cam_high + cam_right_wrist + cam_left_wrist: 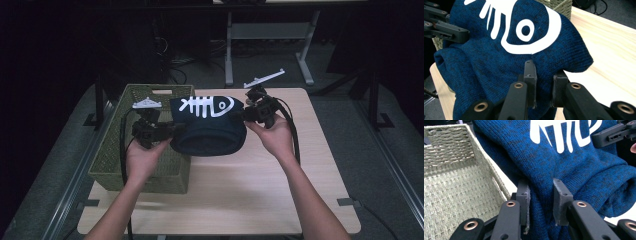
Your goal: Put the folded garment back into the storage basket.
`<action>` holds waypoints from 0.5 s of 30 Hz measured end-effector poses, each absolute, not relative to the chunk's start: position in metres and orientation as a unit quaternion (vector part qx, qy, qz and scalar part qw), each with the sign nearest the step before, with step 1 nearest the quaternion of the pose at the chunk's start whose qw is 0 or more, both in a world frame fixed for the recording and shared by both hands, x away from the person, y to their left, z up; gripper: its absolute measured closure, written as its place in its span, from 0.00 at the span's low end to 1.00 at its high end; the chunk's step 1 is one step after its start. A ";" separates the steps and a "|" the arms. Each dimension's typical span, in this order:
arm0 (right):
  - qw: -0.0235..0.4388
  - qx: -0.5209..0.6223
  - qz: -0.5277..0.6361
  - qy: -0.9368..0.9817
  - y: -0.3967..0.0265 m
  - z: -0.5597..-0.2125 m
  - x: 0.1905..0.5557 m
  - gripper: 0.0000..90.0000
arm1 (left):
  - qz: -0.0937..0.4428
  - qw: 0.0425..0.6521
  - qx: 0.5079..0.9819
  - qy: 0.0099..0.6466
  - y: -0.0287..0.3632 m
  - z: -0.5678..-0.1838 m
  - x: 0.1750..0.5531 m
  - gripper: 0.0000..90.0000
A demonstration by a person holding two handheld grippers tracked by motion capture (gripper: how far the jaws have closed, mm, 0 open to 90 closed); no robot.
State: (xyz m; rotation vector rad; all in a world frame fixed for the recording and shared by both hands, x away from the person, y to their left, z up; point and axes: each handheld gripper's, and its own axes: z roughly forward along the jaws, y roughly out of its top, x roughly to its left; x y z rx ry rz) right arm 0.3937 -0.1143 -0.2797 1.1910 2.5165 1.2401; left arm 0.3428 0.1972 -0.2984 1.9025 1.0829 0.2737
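In the middle of the high view, a folded dark blue sweater (pixel 207 127) with a white fish-skeleton print hung in the air between the two grippers, above the near right corner of a woven green basket (pixel 112 155) and the pale wooden table (pixel 240 200). The left gripper (pixel 167 131), held in the person's left hand (pixel 142 160) at centre left of the frame, was clenched on the sweater's left edge; in the left gripper view its two pads pinched a fold of the blue knit at lower centre, with the basket's woven wall and floor at the left of that frame. The right gripper (pixel 246 114), held in the right hand (pixel 275 137) just right of centre, gripped the sweater's opposite edge; in the right gripper view its jaws closed on the knit at the bottom centre, with the fish's white eye above them and the tabletop stretching off to the right.
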 end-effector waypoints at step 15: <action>0.045 0.377 0.404 0.832 -0.090 -0.276 0.400 0.87 | 0.116 0.449 0.769 0.441 0.219 -0.295 0.341 0.79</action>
